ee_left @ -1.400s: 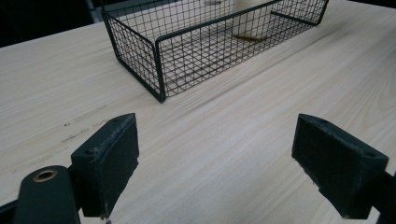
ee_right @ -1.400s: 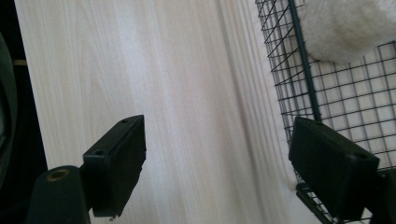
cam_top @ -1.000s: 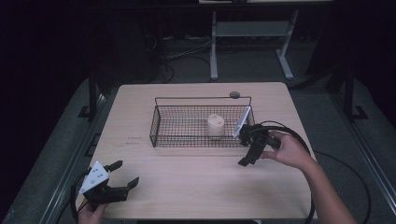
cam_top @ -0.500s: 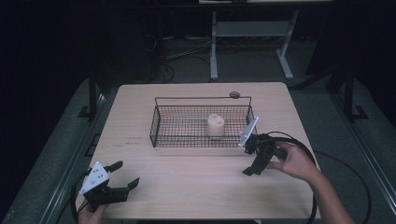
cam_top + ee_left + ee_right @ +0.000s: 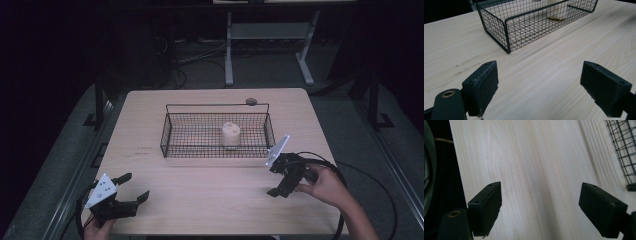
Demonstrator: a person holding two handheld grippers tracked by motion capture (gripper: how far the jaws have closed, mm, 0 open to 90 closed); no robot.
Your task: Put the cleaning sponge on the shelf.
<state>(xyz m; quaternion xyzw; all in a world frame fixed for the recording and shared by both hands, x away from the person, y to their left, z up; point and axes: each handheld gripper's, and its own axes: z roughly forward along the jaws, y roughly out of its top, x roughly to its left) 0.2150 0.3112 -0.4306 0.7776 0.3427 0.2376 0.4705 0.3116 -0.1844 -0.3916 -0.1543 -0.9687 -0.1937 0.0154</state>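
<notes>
Right hand-held gripper (image 5: 280, 186) open; basket (image 5: 170, 137) beside.

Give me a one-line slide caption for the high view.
Pale cup stands inside a wire basket on a wooden table, flanked by left gripper and right gripper, both open and empty.

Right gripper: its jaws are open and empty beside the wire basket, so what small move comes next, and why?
Probably settle the right gripper onto the bare table on its own side. Its jaws stand open with nothing between them, it is outside the wire basket, and the pale cup already stands upright inside.
</notes>
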